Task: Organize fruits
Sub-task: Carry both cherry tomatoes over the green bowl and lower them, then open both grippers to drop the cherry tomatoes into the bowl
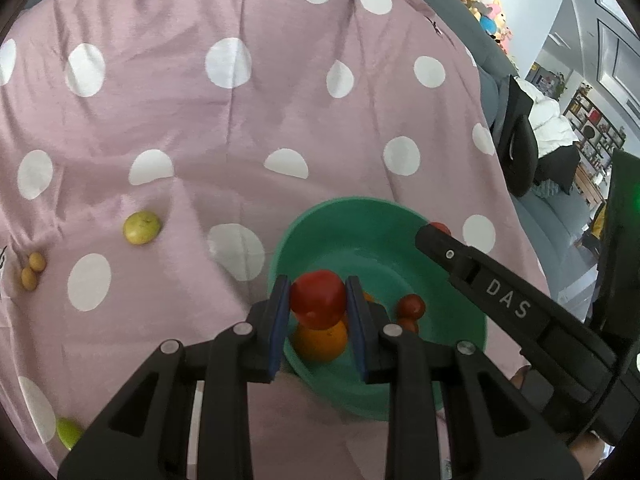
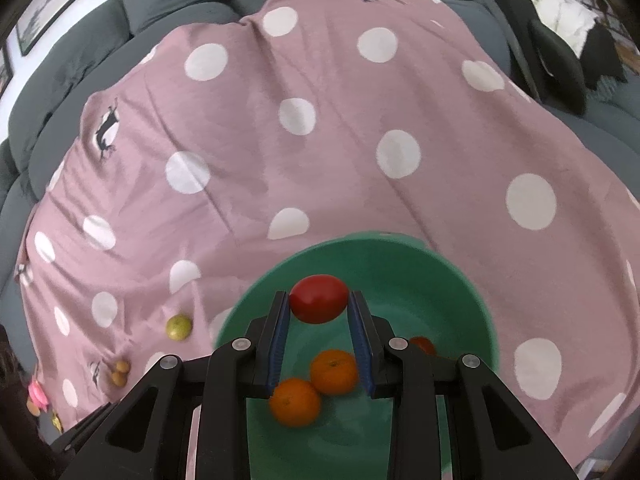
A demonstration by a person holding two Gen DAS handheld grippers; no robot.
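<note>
1. Far left on the spotted cloth lie the loose fruits: a green fruit at the near edge, two small tan fruits touching each other, and a yellow-green fruit near them. All are well apart from the bowl. They look light and round, so likely to roll on the soft cloth. I would take each across its widest part.
2. The left gripper hangs over the near side of the green bowl. Its jaws are partly spread and appear to pinch the left red fruit, both blue pads against its sides. An orange lies just below it in the bowl, so I cannot rule out that the fruit rests on that.
3. The fruit looks smooth, glossy and probably soft-skinned: slippery and easily bruised, so a gentle grip at its middle suits it.
4. Small red fruits sit in the bowl to the right.
5. The right gripper is over the same bowl, jaws similarly spread, holding the right red fruit between the pad tips, above two oranges.
</note>
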